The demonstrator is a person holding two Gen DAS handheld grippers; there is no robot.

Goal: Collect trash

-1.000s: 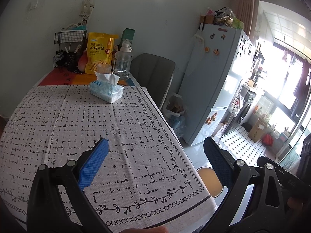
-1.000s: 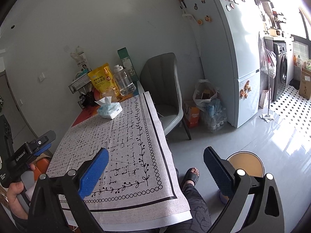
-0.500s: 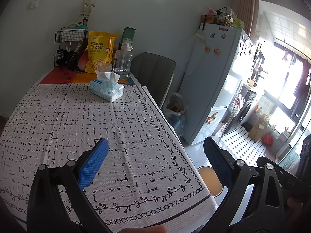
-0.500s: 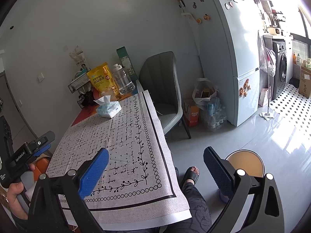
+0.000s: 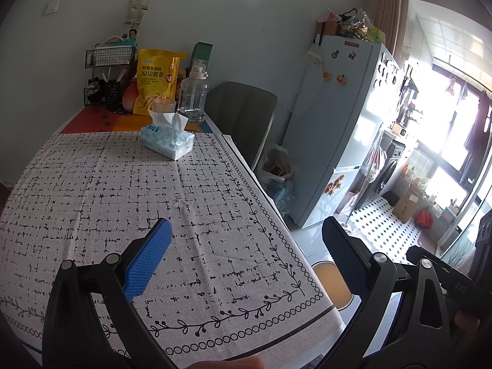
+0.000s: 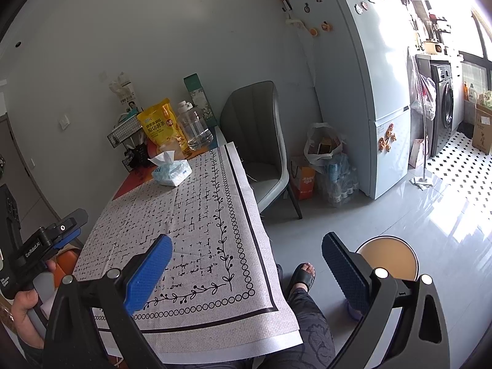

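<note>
At the table's [image 5: 92,184] far edge, a tissue pack [image 5: 167,141] shows a sheet poking out, and a clear jug [image 5: 193,98] looks nearly empty. Left gripper [image 5: 246,246] and right gripper [image 6: 246,252] both gape, holding nothing.

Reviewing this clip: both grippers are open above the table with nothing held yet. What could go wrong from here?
1. No obvious trash shows on the tablecloth; the left gripper might grab the tissue pack, which looks in use rather than waste.
2. The water jug and snack bag stand close together at the far end; a reach there could topple them.
3. The cloth overhangs the near edge; the right gripper could snag and drag it.
</note>
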